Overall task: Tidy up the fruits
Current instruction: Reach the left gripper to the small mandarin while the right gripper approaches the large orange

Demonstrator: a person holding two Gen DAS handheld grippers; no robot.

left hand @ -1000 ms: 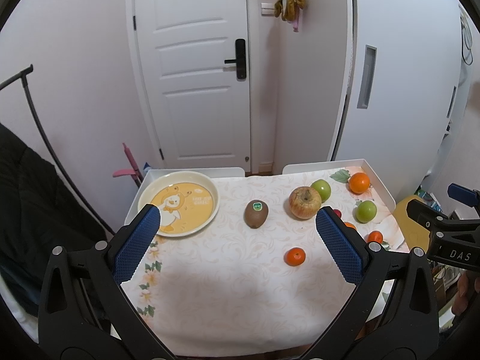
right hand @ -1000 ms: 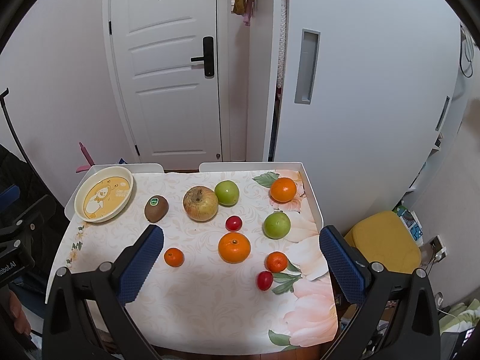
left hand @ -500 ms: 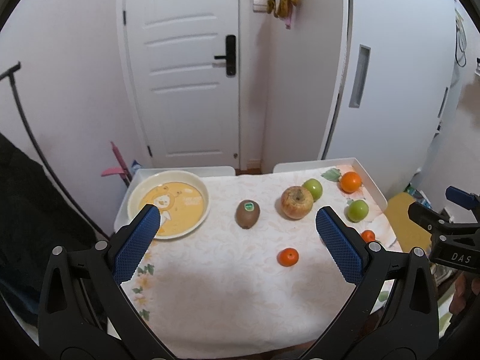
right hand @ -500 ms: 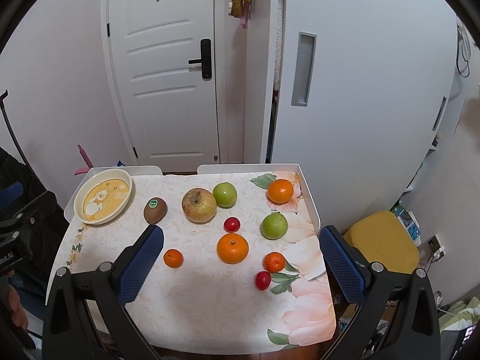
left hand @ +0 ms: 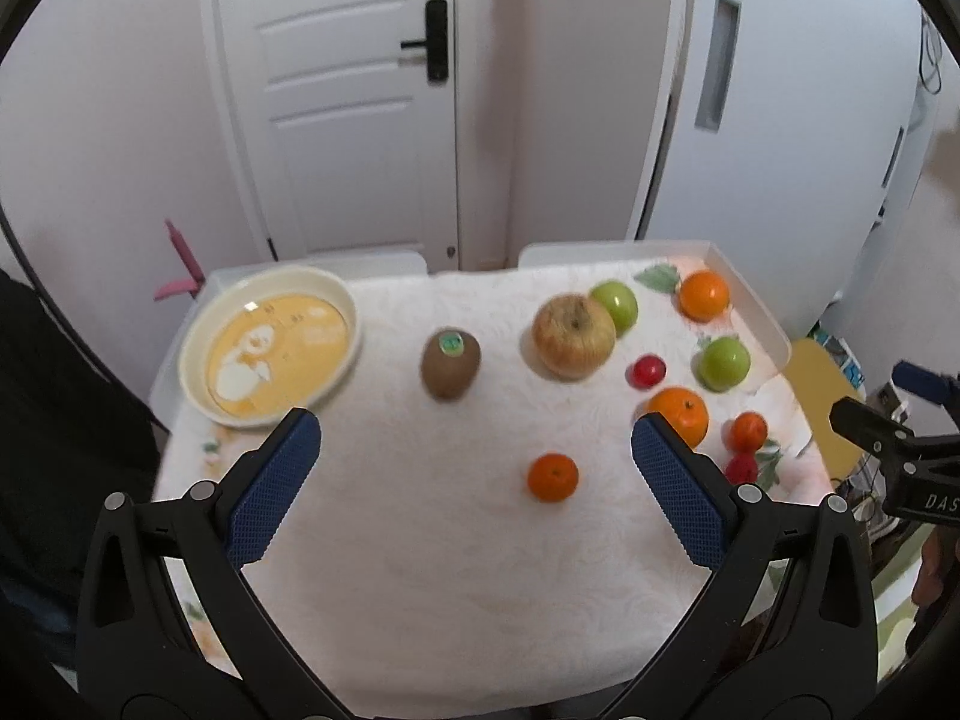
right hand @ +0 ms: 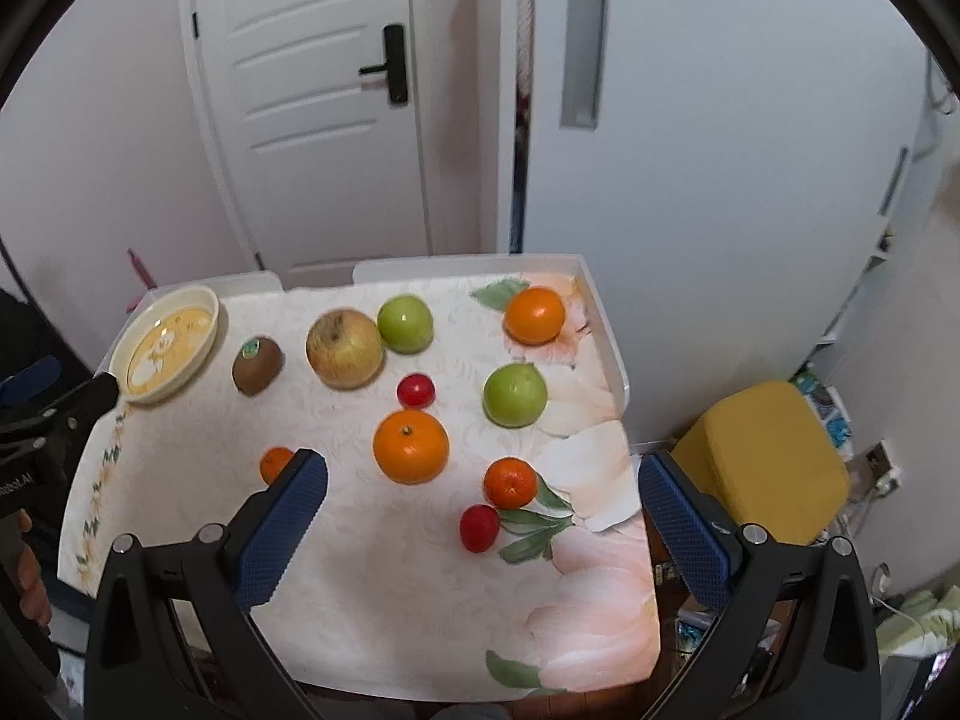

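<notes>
- Nearest, both tools: the left gripper point(left hand: 476, 444) and the right gripper point(right hand: 483, 489) hang above the near edge of the table point(right hand: 384, 612), each with jaws spread wide and nothing between them.
- Near-middle of the table: a small mandarin point(left hand: 552, 476) lies alone; toward the right edge lie a second small mandarin point(right hand: 510, 482), a cherry tomato point(right hand: 479, 527) just beside it, and a large orange point(right hand: 411, 446).
- Middle band: another red cherry tomato point(right hand: 416, 390) and a green apple point(right hand: 515, 393).
- Far band, left to right: the yellow-centred bowl point(left hand: 198, 336) at the far-left corner, holding no fruit; a kiwi point(left hand: 450, 363); a yellow-brown apple point(left hand: 573, 335) touching or just beside a second green apple point(right hand: 405, 323); an orange point(right hand: 534, 314) at the far-right corner.
- Step in hand, as judged: the approach before a first pick; every fruit lies loose on the cloth and none is sorted.
- Next move, as judged: lowering one gripper over a chosen fruit, the lone mandarin being an easy candidate, closing gently since round fruit may roll, then carrying it to the bowl.
</notes>
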